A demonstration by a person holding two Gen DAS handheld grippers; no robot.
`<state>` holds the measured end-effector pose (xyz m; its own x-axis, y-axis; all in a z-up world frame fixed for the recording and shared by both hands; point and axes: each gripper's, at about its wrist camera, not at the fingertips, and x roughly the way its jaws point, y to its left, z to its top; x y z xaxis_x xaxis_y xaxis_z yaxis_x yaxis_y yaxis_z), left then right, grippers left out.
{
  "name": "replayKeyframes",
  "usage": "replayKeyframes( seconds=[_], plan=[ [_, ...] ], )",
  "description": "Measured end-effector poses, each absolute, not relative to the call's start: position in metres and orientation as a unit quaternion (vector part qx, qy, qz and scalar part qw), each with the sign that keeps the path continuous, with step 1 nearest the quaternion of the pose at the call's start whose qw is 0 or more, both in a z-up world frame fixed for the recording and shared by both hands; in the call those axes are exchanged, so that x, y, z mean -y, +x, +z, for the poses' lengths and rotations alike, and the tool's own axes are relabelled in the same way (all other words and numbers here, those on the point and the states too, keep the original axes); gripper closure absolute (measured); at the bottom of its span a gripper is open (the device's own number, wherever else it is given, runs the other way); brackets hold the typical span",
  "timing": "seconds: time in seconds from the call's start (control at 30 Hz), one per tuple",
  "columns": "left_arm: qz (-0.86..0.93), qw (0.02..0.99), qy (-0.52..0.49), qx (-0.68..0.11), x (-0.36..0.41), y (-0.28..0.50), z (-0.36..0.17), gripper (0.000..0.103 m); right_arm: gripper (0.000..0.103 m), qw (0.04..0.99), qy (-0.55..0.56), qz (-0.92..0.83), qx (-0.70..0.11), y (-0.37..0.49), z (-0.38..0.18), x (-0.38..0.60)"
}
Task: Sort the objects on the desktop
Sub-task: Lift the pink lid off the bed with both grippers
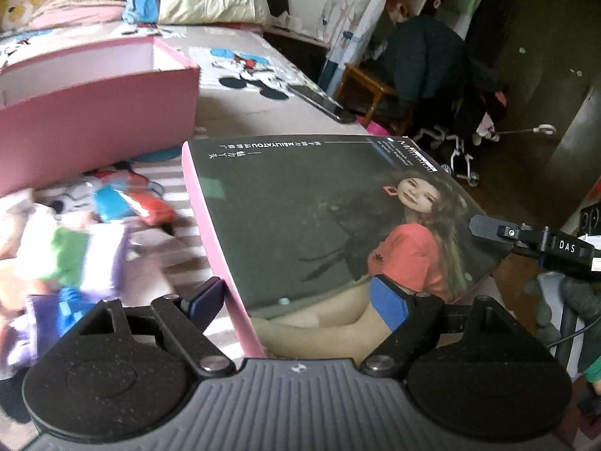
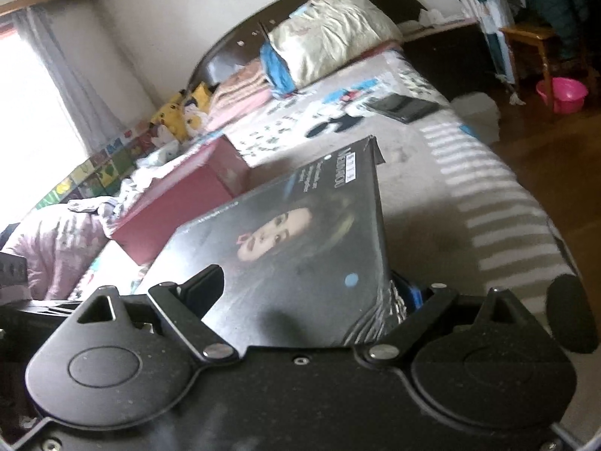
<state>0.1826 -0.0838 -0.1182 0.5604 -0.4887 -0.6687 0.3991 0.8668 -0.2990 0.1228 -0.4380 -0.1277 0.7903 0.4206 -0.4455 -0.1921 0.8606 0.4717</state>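
A flat dark box lid (image 1: 300, 218) with a girl's picture and a pink edge is held tilted above the bed. My left gripper (image 1: 300, 304) is shut on its near edge, one blue pad (image 1: 388, 302) on top. My right gripper (image 2: 311, 293) is shut on the same lid (image 2: 300, 233) at another edge; its finger (image 1: 488, 227) shows at the lid's right side in the left wrist view. An open pink box (image 1: 97, 112) stands on the bed at the left, also in the right wrist view (image 2: 180, 199).
Loose colourful items (image 1: 94, 240) lie blurred on the bedsheet at the left. A dark tablet (image 1: 319, 103) lies near the bed's far edge. Pillows (image 2: 330, 34) and blankets are at the headboard. A wooden stool (image 2: 533, 45) and pink basin (image 2: 561, 94) stand on the floor.
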Motion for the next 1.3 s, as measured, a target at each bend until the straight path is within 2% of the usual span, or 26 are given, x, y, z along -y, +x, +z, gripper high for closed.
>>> replayKeyframes(
  seconds=[0.6,1.3],
  plan=[
    [-0.171,0.919,-0.098,-0.341,-0.016,0.14,-0.079,0.017,0.01,0.907,0.175,0.276,-0.265,0.14,-0.085,0.347],
    [-0.117,0.94,-0.108,-0.302,-0.071,0.182,-0.053,0.017,0.01,0.895,0.147,0.345,-0.242,0.233,-0.046,0.283]
  ],
)
